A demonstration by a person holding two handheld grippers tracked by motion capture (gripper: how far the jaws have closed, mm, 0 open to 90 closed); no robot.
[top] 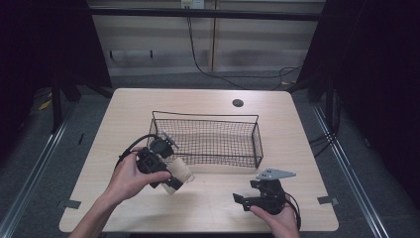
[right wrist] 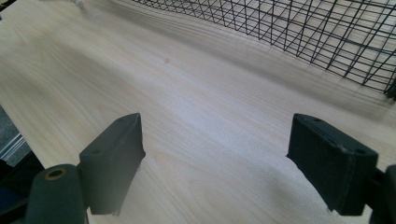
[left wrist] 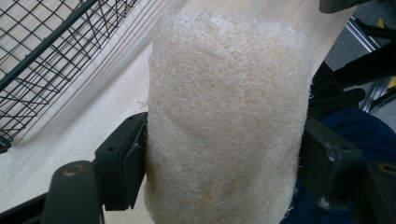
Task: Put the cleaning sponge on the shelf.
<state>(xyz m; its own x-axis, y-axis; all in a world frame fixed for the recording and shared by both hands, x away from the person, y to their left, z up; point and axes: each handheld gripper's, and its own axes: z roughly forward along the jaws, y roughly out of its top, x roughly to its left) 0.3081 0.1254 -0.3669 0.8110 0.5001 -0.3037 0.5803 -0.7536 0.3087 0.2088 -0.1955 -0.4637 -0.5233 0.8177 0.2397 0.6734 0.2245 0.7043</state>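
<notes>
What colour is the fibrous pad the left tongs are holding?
Cream, off-white: the fibrous pad has a coarse, fuzzy weave, clearest in the left gripper view.

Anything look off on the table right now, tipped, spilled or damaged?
Nothing stands out. The left gripper holds a cream loofah sponge squarely between its jaws, beside the wire basket, which sits upright and looks undamaged. The right gripper is open over bare table. No spill shows.

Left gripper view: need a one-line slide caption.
Left hand-held gripper clamps a cream fibrous loofah pad between its black jaws above the wooden table, with the black wire basket at upper left.
</notes>
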